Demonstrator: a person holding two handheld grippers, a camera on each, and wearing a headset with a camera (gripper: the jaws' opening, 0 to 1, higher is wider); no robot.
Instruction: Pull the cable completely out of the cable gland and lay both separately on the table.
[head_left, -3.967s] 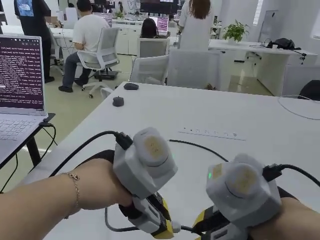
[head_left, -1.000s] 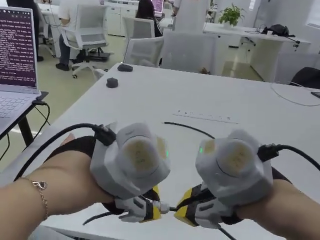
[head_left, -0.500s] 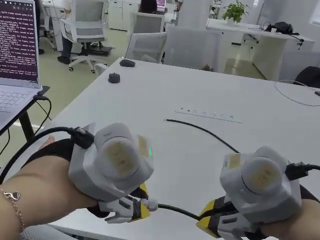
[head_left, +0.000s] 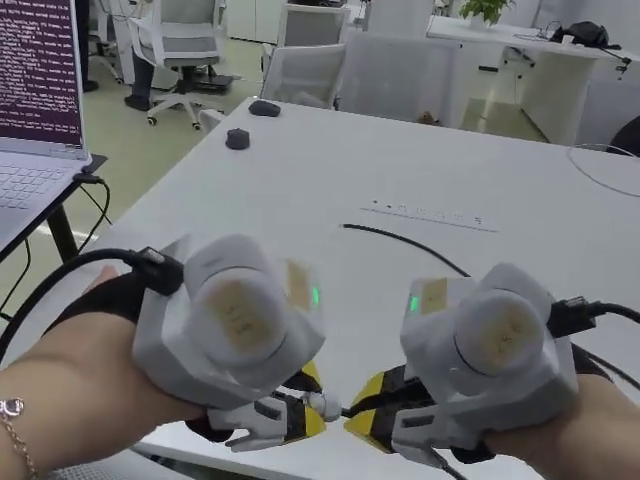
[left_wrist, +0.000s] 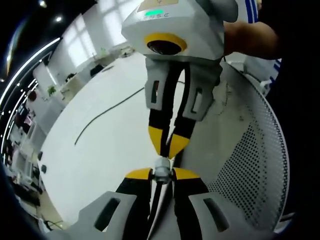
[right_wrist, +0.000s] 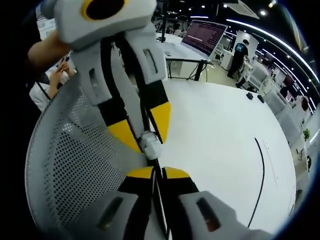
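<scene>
Two hand-held tongs meet tip to tip just above the near edge of a white worktop (head_left: 330, 170). My left tongs (left_wrist: 160, 175) are closed narrowly on a small white cable gland (left_wrist: 161, 166), pinching it between the yellow tips. My right tongs (right_wrist: 154, 174) are closed on the thin black cable (right_wrist: 158, 192) right where it leaves the gland, so the two sets of tips almost touch. The cable and gland hang just above the worktop, not resting on it. A black length of cable lies farther out on the worktop. It is probably the free end of the same cable, though the stretch behind my right hand is hidden.

I judge that I am at the pulling step: the cable is not yet out of the gland, and neither part is laid down. The next move calls for a firm hold on the gland while my right tongs draw the cable straight away along its own line until its end clears. After that, each part goes down on the worktop, well apart.
</scene>
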